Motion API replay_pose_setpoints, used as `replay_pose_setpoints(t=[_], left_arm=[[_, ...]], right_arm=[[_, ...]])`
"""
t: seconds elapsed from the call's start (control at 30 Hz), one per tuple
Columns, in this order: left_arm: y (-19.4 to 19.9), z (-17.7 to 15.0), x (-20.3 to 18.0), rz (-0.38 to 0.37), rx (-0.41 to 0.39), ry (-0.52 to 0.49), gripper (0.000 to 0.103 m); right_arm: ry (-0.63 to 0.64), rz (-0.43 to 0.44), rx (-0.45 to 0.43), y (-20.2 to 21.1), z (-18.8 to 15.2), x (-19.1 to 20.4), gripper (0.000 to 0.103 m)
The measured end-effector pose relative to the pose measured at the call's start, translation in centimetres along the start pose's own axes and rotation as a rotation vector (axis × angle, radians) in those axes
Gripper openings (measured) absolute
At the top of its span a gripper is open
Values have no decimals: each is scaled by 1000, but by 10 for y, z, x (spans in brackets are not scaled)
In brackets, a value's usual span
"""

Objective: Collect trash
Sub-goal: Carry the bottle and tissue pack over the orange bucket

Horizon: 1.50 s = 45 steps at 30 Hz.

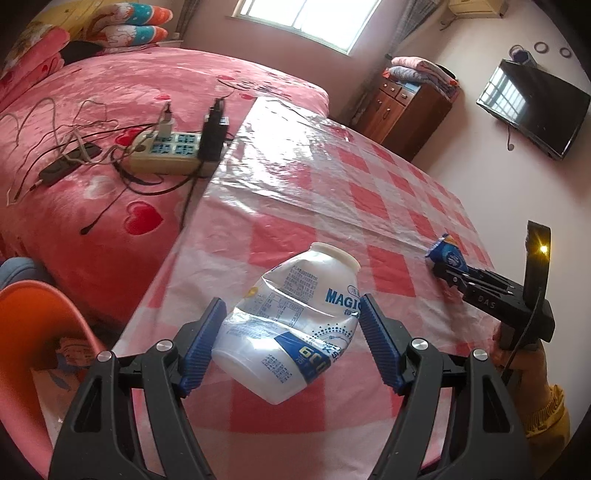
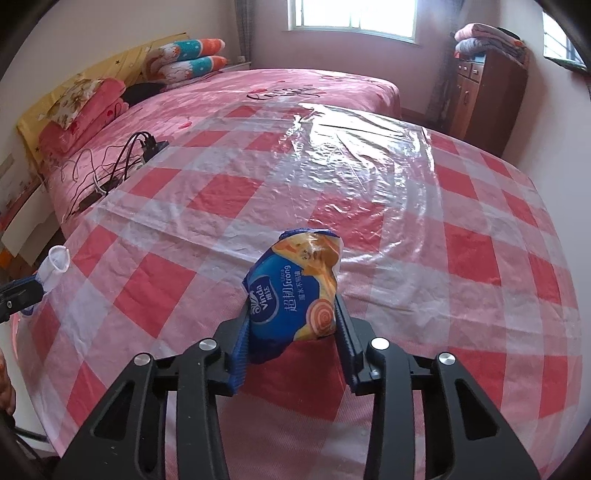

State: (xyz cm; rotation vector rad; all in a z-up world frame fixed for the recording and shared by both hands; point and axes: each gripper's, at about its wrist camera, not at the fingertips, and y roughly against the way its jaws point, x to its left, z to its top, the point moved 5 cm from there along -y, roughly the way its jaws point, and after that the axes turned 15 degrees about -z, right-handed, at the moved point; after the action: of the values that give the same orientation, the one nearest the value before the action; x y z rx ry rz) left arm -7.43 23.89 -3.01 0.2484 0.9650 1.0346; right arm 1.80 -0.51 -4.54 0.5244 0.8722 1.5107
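We're squeezing one crushed white bottle (image 1: 291,328) in our left gripper (image 1: 291,343), right gripper (image 2: 291,339) clamping one blue tissue pack (image 2: 291,299), both over the checked table (image 2: 424,258), orange bin (image 1: 33,332) sitting at nine o'clock holding wrappers.

We see a bed (image 2: 295,88) with pink cover under a bright window (image 2: 351,16), a wooden cabinet (image 2: 487,96) beside, and a dark television (image 1: 535,107) on the pale wall.

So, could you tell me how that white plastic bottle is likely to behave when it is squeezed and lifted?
The white plastic bottle is already dented and looks empty, so it is probably light and may buckle further between the left gripper pads. Its glossy label could slip. Lying on its side on the table, it might roll if nudged.
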Motion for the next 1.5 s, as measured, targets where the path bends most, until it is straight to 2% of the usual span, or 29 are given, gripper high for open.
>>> replay_pose_setpoints(t=[0.4, 0.7, 0.93, 1.17, 1.33, 1.5], left_arm=[[36, -9, 34, 45, -54, 56, 74], [66, -13, 55, 85, -103, 85, 74], [92, -22, 77, 146, -127, 118, 74], [120, -39, 105, 256, -148, 142, 74], [133, -53, 128, 325, -149, 169, 74], [142, -64, 149, 362, -147, 211, 74]], right_arm=[[-11, 14, -9, 27, -5, 13, 38], [21, 81, -37, 55, 0, 49, 37], [114, 188, -67, 81, 10, 111, 37], [238, 310, -72, 101, 13, 184, 37], [356, 382, -91, 118, 8, 245, 37], [455, 439, -94, 125, -3, 295, 37]])
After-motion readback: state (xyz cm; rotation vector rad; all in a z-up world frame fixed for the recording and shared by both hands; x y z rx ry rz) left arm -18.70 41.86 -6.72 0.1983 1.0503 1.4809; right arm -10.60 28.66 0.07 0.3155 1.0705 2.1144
